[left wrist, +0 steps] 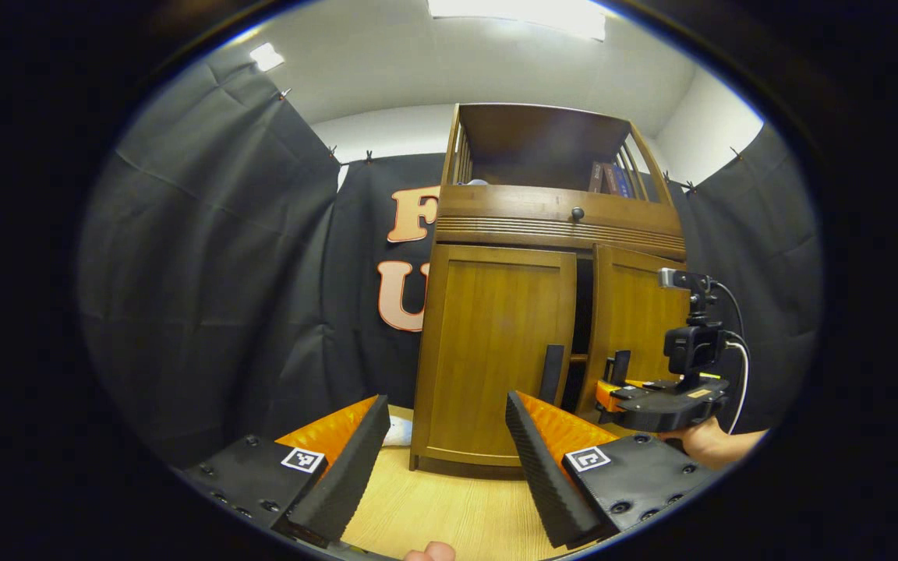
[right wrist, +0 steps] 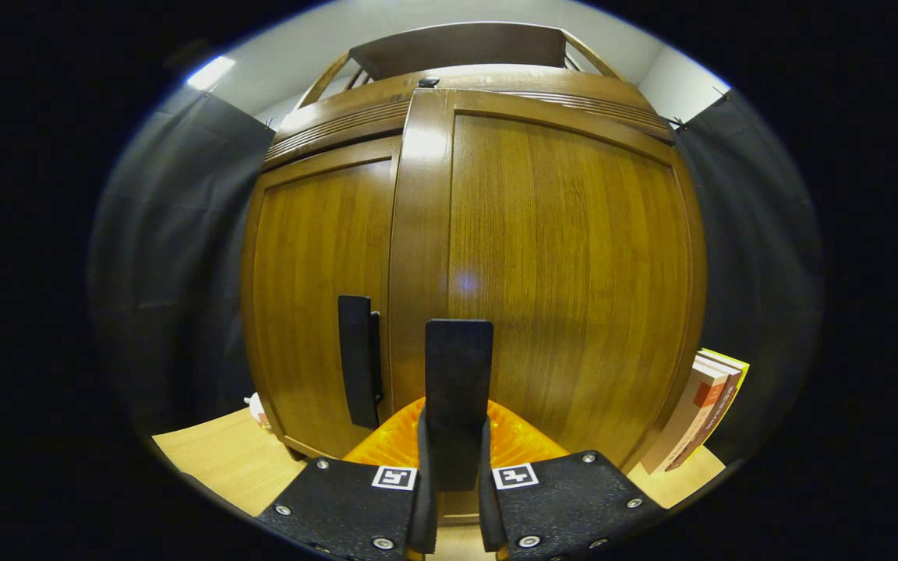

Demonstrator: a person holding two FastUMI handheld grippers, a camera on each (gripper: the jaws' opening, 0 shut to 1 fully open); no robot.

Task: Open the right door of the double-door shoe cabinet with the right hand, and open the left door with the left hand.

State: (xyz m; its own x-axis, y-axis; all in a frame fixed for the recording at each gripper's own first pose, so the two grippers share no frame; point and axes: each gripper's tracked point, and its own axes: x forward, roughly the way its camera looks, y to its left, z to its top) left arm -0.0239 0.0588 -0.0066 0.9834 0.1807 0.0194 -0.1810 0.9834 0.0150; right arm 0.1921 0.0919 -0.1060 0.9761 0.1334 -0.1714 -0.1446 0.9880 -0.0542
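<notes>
Right gripper view: right gripper (right wrist: 457, 499) fingers clamped on right door (right wrist: 566, 273) handle (right wrist: 458, 374), door ajar; left gripper (left wrist: 441, 460) fingers apart, facing shut left door (left wrist: 496, 351).

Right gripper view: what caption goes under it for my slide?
Right hand-held gripper shut on the right door's handle, the right door pulled ajar beside the closed left door.

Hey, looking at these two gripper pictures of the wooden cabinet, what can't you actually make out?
- Inside the brown wooden double-door shoe cabinet: left gripper view, only a dark gap beside the ajar right door.
- Lower end of the flat black right door handle: right gripper view, hidden between the right gripper fingers.
- Thin books leaning beside the cabinet: right gripper view, partly behind the door.
- Upper shelf books: too small.
</notes>
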